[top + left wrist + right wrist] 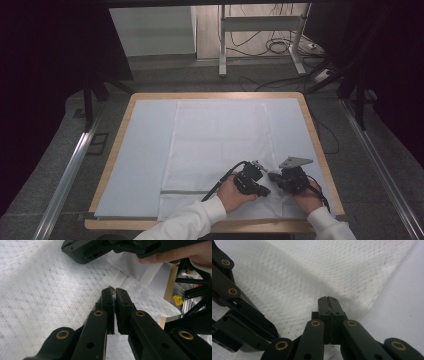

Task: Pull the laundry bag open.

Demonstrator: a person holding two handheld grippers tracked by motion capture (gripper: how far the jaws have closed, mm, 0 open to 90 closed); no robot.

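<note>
A white mesh cloth [220, 145] lies flat on the desk [125, 115]. Near the cloth's near right corner, the left hand-held gripper [114, 293] pinches its fabric. Just beside it, the right hand-held gripper [328, 300] is clamped on the cloth too.

Both forearms (white sleeves) are cut off by the lower edge of the high view. The hands cover the near right part of the white mesh cloth [220, 145]. In the left gripper view, a small dark scrap between the left gripper [115, 293] tips is too small to identify. In the right gripper view, the right gripper [328, 299] links run past the bottom edge; anything pinched there is indiscernible.
</note>
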